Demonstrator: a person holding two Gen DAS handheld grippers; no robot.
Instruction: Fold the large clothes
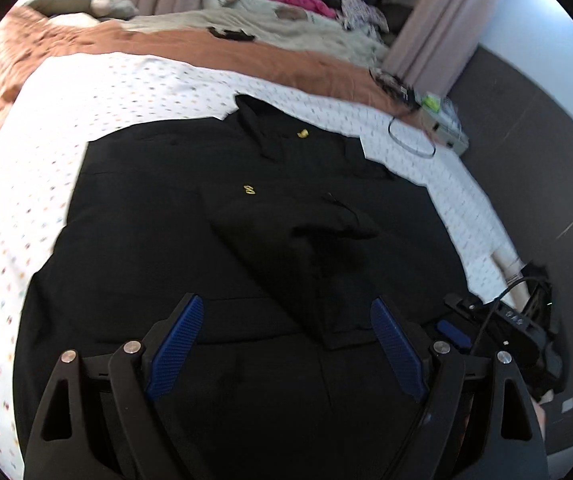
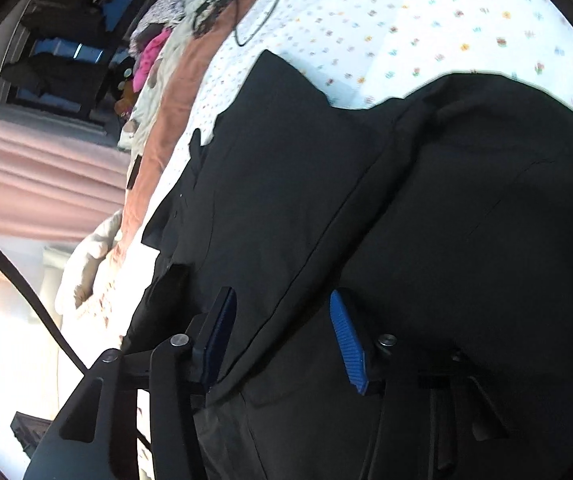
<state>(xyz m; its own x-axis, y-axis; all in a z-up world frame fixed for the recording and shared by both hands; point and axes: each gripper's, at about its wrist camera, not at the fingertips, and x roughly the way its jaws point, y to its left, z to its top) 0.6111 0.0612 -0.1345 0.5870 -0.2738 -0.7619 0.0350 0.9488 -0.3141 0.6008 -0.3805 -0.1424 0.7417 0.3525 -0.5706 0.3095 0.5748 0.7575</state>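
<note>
Spread over the bed is a white dotted sheet (image 1: 134,92), with a rust blanket (image 1: 86,46) beyond it and pink curtains (image 1: 442,12) at the far side. On the sheet a black garment (image 1: 166,240) is laid flat, a folded part of it (image 1: 298,240) lying across the middle straight ahead of the left gripper (image 1: 286,350). Two small gold marks (image 1: 249,189) are seen on the cloth farther ahead. The left gripper is held just above the near part of the garment, its blue pads (image 1: 176,354) spread wide with nothing between them. To its right the right gripper (image 1: 486,328) is partly seen. In the right wrist view the right gripper (image 2: 282,340) is seen with pads (image 2: 348,346) apart, a raised fold of the garment (image 2: 326,200) running between them; whether cloth is pinched cannot be told. A looped cable (image 1: 410,140) lies on the sheet far ahead and to the right of the left gripper.
</note>
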